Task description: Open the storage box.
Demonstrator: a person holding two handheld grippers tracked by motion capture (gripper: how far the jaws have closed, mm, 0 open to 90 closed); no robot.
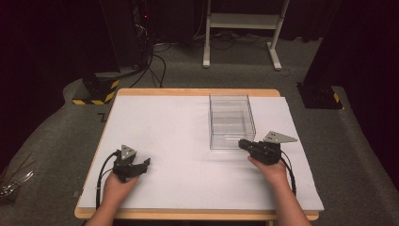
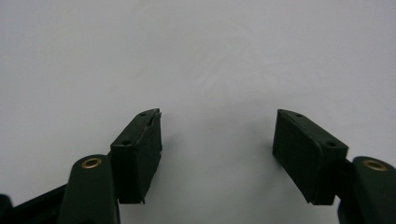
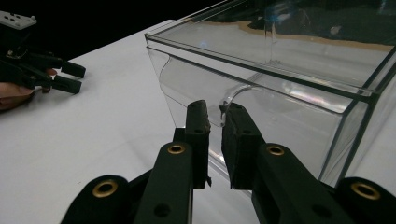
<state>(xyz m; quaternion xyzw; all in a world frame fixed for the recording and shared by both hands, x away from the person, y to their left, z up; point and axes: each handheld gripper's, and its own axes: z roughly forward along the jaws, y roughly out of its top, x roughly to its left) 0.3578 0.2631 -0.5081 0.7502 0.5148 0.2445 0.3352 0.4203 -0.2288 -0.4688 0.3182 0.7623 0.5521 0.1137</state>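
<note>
Two tools are in my hands, and the right tool [image 1: 244, 144] is the one that counts: it sits at the near wall of the clear box [image 1: 231, 120], which stands on the right half of the surface [image 1: 179, 141], toward the far edge. The box's long axis runs from the near edge to the far edge, so its short near wall faces me, and my right tool points straight at that wall from the near right.

In the right gripper view the two jaws stand nearly together with the curved cut-out of that wall [image 3: 224, 105] rising just at their tips. I judge the thin wall edge to sit in the narrow gap, but I cannot tell whether the pads press on it.

The left tool [image 1: 141, 165] rests well apart, near the near-left corner, jaws spread wide over bare surface with nothing between them. Any pull or slide of the box should fall to the right tool.
</note>
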